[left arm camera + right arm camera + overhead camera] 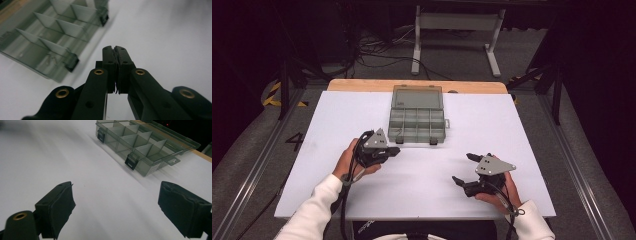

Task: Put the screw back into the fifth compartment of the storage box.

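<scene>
Nearest me, my left gripper (116, 53) has its fingers pressed together, empty, just below the open compartment box (417, 119); right gripper (464, 170) fingers wide, lower right.

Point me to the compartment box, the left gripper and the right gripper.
compartment box (417, 119), high view, on its divided tray.
left gripper (117, 53), left gripper view, at its shut jaw tips.
right gripper (116, 202), right gripper view, midway between its open jaws.

A white desk (422, 190) lies under the left tool (396, 151) and the right tool (462, 168), with its wooden edge (362, 85) far ahead of them. Beyond the edge, a white metal stand (457, 22) and dark cables (377, 47) sit on the grey floor (522, 55). A painted 4 (294, 141) lies outward of the left tool.
</scene>
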Action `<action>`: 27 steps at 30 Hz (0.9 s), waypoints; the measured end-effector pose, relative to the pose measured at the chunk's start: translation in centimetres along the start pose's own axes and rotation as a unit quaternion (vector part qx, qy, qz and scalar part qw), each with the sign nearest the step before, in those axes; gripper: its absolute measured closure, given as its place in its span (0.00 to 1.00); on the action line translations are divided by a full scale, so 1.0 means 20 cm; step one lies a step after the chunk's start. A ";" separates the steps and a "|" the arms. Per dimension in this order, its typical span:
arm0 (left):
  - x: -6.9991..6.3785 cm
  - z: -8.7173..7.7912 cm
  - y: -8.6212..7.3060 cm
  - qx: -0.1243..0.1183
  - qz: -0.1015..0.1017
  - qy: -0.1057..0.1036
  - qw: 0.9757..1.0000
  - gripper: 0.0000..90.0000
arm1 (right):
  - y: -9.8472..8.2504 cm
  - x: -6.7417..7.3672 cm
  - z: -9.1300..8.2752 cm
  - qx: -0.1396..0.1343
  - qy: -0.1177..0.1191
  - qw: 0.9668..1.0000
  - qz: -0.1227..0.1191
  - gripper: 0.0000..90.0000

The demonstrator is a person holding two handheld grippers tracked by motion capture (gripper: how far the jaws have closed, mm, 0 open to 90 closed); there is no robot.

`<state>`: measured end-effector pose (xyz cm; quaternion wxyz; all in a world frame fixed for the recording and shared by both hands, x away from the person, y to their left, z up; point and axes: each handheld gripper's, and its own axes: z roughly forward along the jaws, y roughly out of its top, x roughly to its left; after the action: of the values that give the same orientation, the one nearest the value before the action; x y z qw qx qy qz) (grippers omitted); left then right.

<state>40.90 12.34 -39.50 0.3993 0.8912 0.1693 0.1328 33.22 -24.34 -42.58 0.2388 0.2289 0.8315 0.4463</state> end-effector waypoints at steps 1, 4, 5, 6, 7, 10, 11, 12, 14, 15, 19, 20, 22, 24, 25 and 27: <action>0.00 0.00 0.00 0.000 0.000 0.000 1.000 0.98 | 0.00 0.00 0.00 0.000 -0.001 1.000 0.000 0.15; 0.09 0.03 0.03 0.003 -0.008 0.013 1.000 0.98 | 0.00 0.00 0.00 0.000 -0.001 1.000 0.000 0.15; 0.12 0.03 0.03 0.003 -0.009 0.017 1.000 0.98 | 0.00 0.00 0.00 -0.001 0.000 1.000 0.001 0.15; 0.14 0.04 0.04 0.007 -0.012 0.022 1.000 0.98 | 0.00 0.00 0.00 -0.002 -0.001 1.000 0.000 0.15; 0.16 0.04 0.05 0.009 -0.012 0.027 1.000 0.98 | 0.00 0.00 -0.01 -0.002 -0.001 1.000 0.000 0.15; 0.22 0.06 0.06 0.011 -0.022 0.035 0.999 0.98 | 0.00 -0.01 -0.01 -0.003 -0.001 1.000 0.001 0.15; 0.24 0.06 0.06 0.011 -0.025 0.036 0.999 0.98 | 0.00 0.00 -0.01 -0.004 -0.001 1.000 0.002 0.15; 0.25 0.07 0.06 0.012 -0.026 0.039 0.999 0.98 | 0.00 0.00 -0.01 -0.005 -0.001 1.000 0.002 0.14; 0.28 0.08 0.07 0.019 -0.030 0.046 0.998 0.98 | 0.00 -0.01 -0.01 -0.007 0.000 1.000 0.002 0.14; 0.29 0.09 0.07 0.022 -0.029 0.047 0.998 0.98 | 0.00 -0.01 -0.01 -0.007 0.001 1.000 0.003 0.14; 0.32 0.12 0.07 0.038 -0.030 0.054 0.997 0.98 | 0.00 -0.01 -0.01 -0.010 0.001 1.000 0.003 0.14; 0.32 0.13 0.07 0.042 -0.030 0.055 0.997 0.98 | 0.00 0.00 -0.01 -0.011 0.001 1.000 0.004 0.14; 0.34 0.14 0.06 0.043 -0.036 0.057 0.997 0.98 | 0.00 -0.01 -0.01 -0.011 0.001 1.000 0.004 0.14; 0.35 0.16 0.06 0.051 -0.037 0.056 0.996 0.98 | 0.00 -0.01 -0.01 -0.011 0.001 1.000 0.004 0.14; 0.35 0.17 0.06 0.055 -0.039 0.057 0.996 0.98 | 0.00 -0.01 -0.01 -0.012 0.001 1.000 0.004 0.14; 0.36 0.18 0.05 0.059 -0.040 0.056 0.996 0.98 | 0.00 0.00 -0.01 -0.012 0.001 1.000 0.004 0.14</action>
<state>48.95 12.20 -40.30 0.3409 0.8968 0.2348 0.1561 33.14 -24.55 -42.43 0.2386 0.2288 0.8253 0.4578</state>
